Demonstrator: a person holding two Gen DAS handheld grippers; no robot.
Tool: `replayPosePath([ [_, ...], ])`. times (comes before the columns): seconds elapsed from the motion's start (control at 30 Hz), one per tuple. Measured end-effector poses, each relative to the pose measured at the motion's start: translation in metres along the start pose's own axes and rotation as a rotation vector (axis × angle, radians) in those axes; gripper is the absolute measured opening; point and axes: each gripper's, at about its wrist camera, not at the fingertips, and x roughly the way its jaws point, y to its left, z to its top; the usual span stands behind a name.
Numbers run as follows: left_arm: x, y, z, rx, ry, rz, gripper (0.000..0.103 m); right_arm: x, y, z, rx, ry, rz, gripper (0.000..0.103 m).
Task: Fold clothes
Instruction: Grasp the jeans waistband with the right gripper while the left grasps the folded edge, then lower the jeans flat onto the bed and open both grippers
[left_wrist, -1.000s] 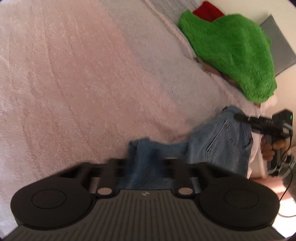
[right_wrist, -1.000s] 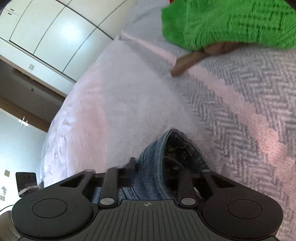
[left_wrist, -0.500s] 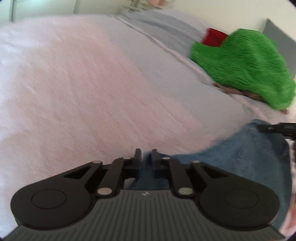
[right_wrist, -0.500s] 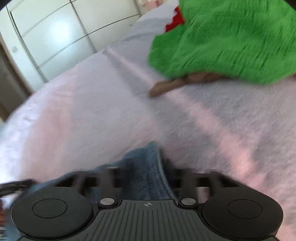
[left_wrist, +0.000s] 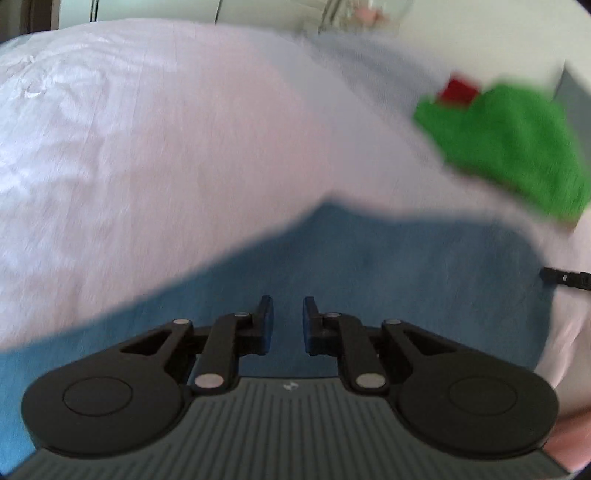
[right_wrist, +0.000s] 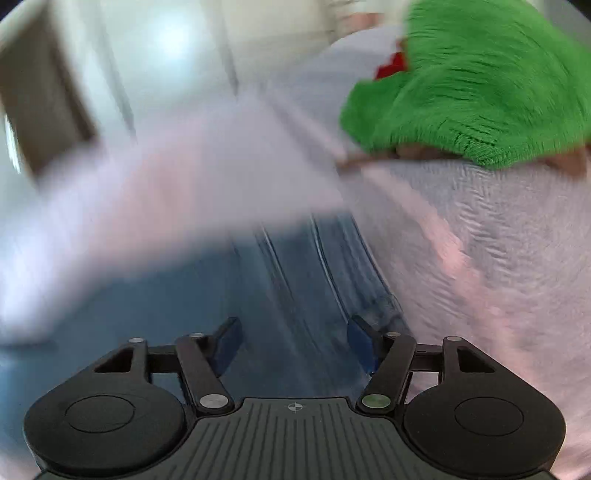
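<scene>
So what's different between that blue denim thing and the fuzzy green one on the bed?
The jeans are blue, smooth-looking denim, while the green garment is bright and shaggy-knit. The jeans lie spread out close under both grippers; the green garment sits bunched in a heap farther back. Something red pokes out beside the green garment, nothing like that by the jeans. Both rest on the same pale bedspread, and neither is gripped.

Left gripper (left_wrist: 287, 312) hovers over blue jeans (left_wrist: 369, 266), jaws slightly parted, empty. Green knit (left_wrist: 509, 147) lies beyond the jeans; view blurred.
</scene>
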Motion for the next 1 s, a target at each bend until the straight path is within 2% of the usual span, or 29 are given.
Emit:
replayPosePath([
  [0.03,-0.001,0.0,-0.009,0.028,0.012,0.027,0.01,0.003,-0.001,-0.006,-0.037,0.0,-0.048,0.053],
  [0.07,-0.005,0.002,-0.014,0.048,0.018,0.049,0.01,0.001,-0.005,-0.006,-0.022,-0.005,-0.055,0.052],
  [0.17,-0.026,0.015,-0.02,0.07,0.002,0.101,0.011,-0.023,-0.006,0.002,0.078,-0.062,-0.092,0.053],
  [0.27,-0.042,0.024,-0.031,0.081,-0.009,0.096,0.012,-0.046,0.027,0.0,0.052,-0.152,-0.011,0.053],
  [0.37,-0.04,0.027,-0.045,0.102,-0.024,0.084,0.013,-0.035,0.082,-0.029,-0.14,-0.122,0.063,0.053],
  [0.5,-0.045,0.037,-0.064,0.11,-0.078,0.055,0.015,-0.024,0.099,-0.079,-0.252,-0.117,-0.021,0.053],
  [0.6,-0.056,0.046,-0.075,0.119,-0.11,0.054,0.017,-0.039,0.099,-0.081,-0.227,-0.18,-0.034,0.053],
  [0.7,-0.073,0.049,-0.101,0.142,-0.157,0.08,0.019,-0.044,0.107,-0.075,-0.212,-0.277,0.001,0.053],
  [0.9,-0.107,0.057,-0.153,0.19,-0.251,0.132,0.02,-0.022,0.153,-0.089,-0.237,-0.274,0.093,0.053],
  [1.0,-0.127,0.063,-0.179,0.201,-0.289,0.173,0.022,-0.021,0.17,-0.11,-0.241,-0.251,0.028,0.053],
])
